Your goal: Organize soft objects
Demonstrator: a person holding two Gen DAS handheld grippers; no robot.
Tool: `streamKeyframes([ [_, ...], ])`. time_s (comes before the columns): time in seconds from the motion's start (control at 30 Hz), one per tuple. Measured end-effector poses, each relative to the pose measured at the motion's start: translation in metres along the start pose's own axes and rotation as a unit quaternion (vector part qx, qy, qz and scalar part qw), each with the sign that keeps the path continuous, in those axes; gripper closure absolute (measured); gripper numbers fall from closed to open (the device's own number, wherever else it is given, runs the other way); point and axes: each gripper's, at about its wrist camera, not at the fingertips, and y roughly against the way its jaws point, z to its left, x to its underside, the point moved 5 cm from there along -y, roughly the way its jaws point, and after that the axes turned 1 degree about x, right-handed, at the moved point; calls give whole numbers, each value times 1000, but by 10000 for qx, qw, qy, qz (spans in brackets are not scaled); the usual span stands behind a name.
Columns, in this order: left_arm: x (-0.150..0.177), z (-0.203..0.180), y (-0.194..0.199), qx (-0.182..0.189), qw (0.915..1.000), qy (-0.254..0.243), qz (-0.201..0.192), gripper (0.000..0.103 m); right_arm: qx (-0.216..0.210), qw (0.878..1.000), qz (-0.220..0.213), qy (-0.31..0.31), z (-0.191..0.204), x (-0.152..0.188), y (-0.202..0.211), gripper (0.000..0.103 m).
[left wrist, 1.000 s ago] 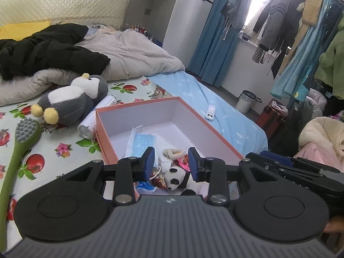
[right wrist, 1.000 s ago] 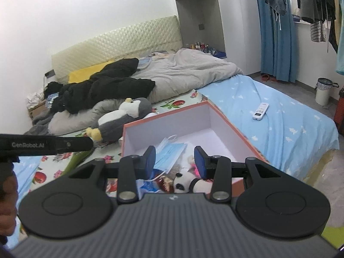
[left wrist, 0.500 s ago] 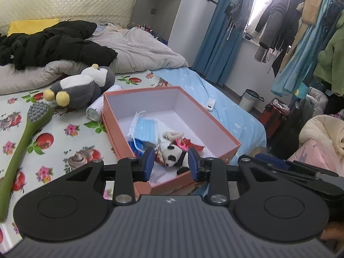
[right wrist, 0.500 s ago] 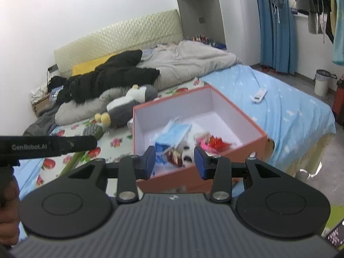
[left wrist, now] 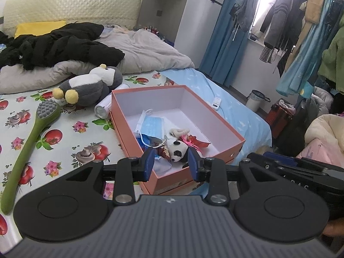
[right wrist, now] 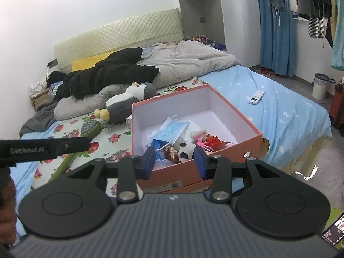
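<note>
Presently your left claw [left wrist: 171, 163] and right claw [right wrist: 173, 161] both hang released, with nothing between their pads; the jaws of each have just been opening. Just ahead of and below both claws sits the orange box [left wrist: 223, 133], its near corner closest to you. Inside, at the near end, lie the panda plush [left wrist: 177, 149], a blue face mask [left wrist: 151, 125] and a red-and-pink trinket [left wrist: 196, 140]. Beyond the box's left wall, on the fruit-print bed sheet [left wrist: 71, 142], rest a white cylinder [left wrist: 102, 109] touching that wall, the grey penguin plush [left wrist: 90, 86] behind it, and a green long-handled brush [left wrist: 32, 137] farther to the left. Judged from this layout, you stand between placements: small soft items are boxed, the penguin is not. Your next move likely calls for a reach past the box's left side, the claw spread wide for that bulky body.
</note>
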Motion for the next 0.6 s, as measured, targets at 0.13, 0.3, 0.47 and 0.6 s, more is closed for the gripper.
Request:
streamKeyframes([
  [0.13, -3, 2, -1, -28, 10000, 55, -14, 11, 122, 9999, -36, 17, -5, -2, -2, 9],
  [0.3, -6, 5, -2, -125, 9999, 106, -33, 5, 252, 9997, 48, 8, -11, -2, -5, 9],
  [0.47, -6, 6, -5, -287, 9996, 74, 23, 2, 289, 9996, 31, -34, -16, -2, -5, 9],
  [0.6, -5, 6, -7, -345, 9994, 35, 55, 1, 339, 9994, 37, 10, -15, -1, -5, 9],
])
